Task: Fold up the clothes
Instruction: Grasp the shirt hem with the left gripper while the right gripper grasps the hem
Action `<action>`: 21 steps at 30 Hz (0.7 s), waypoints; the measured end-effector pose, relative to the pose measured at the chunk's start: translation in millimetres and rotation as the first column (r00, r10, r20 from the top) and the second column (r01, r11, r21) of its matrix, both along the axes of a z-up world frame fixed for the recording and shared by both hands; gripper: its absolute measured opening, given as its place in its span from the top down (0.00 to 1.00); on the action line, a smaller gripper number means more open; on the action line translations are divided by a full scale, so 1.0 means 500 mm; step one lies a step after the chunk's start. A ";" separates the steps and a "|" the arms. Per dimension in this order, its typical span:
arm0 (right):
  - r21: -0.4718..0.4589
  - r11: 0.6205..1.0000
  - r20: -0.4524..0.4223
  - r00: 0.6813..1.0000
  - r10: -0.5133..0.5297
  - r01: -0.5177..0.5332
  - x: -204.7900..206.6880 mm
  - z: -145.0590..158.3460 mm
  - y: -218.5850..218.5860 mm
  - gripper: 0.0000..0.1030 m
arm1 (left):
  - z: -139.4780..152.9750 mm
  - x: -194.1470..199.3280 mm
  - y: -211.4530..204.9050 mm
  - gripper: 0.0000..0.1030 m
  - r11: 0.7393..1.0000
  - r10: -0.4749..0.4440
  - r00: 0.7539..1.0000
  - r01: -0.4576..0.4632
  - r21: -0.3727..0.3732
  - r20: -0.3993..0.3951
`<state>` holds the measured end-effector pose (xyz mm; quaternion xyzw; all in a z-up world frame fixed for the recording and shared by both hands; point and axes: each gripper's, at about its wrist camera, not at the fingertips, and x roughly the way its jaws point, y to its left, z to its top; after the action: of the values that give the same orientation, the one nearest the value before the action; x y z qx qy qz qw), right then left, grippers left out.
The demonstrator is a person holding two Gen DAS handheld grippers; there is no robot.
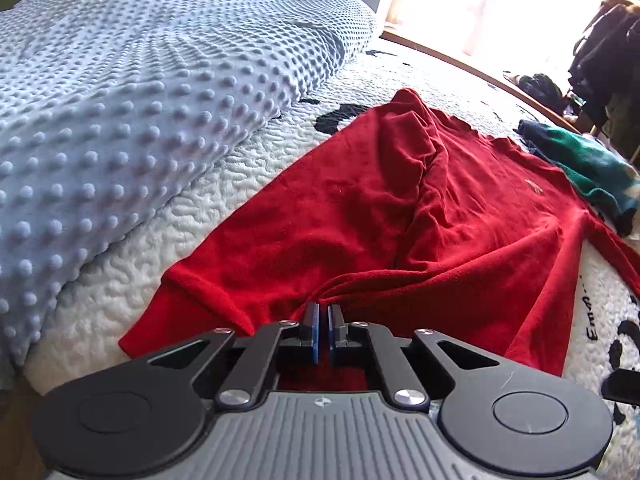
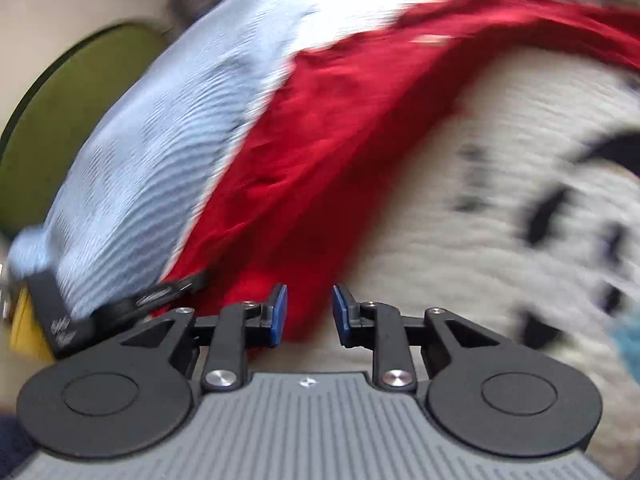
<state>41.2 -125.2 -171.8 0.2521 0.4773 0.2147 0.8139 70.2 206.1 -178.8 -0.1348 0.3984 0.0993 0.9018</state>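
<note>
A red long-sleeved top lies spread on the white quilted bed, one side folded over its middle. My left gripper is shut on the red top's near hem, which bunches up into the pads. In the blurred right wrist view the red top runs diagonally across the bed. My right gripper is open, its blue pads apart over the top's near edge and holding nothing. The other gripper's black body shows at the lower left of that view.
A light blue dotted blanket is piled on the bed's left side. A green and dark garment lies beyond the red top at the right. The white quilt has black prints. Dark clothes hang by the bright window.
</note>
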 end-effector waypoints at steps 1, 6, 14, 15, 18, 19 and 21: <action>0.026 0.999 -0.037 0.998 -0.043 0.044 0.003 -0.014 -0.023 0.75 | 0.000 -0.001 0.002 0.95 1.000 -0.005 1.000 0.005 0.003 0.002; 0.171 0.977 -0.190 0.977 -0.095 0.128 0.027 -0.083 -0.031 0.74 | -0.005 0.003 0.014 0.95 1.000 -0.006 1.000 0.006 -0.009 0.000; 0.229 0.965 -0.154 0.984 -0.095 0.129 0.066 -0.078 0.049 0.93 | -0.004 0.009 0.011 0.95 1.000 -0.015 1.000 0.015 -0.001 -0.009; 0.209 0.970 -0.124 0.988 -0.096 0.121 0.065 -0.062 0.051 0.95 | -0.004 0.009 0.012 0.95 1.000 -0.014 1.000 0.014 -0.007 -0.008; 0.086 0.993 -0.006 0.997 -0.080 0.080 0.048 0.009 0.046 0.96 | -0.005 0.007 0.017 0.94 1.000 -0.017 1.000 0.017 -0.021 -0.003; 0.024 0.997 0.042 0.997 -0.069 0.068 0.044 0.041 0.050 0.96 | -0.005 0.007 0.018 0.94 1.000 -0.018 1.000 0.018 -0.025 -0.002; -0.106 0.993 0.133 0.990 -0.040 0.054 0.037 0.102 0.059 0.96 | -0.005 0.007 0.021 0.94 0.999 -0.018 1.000 0.018 -0.035 -0.001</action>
<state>60.0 -95.8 -120.6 0.2040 0.4279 0.1850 0.8608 73.5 216.5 -181.2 -0.1470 0.4019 0.0841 0.8999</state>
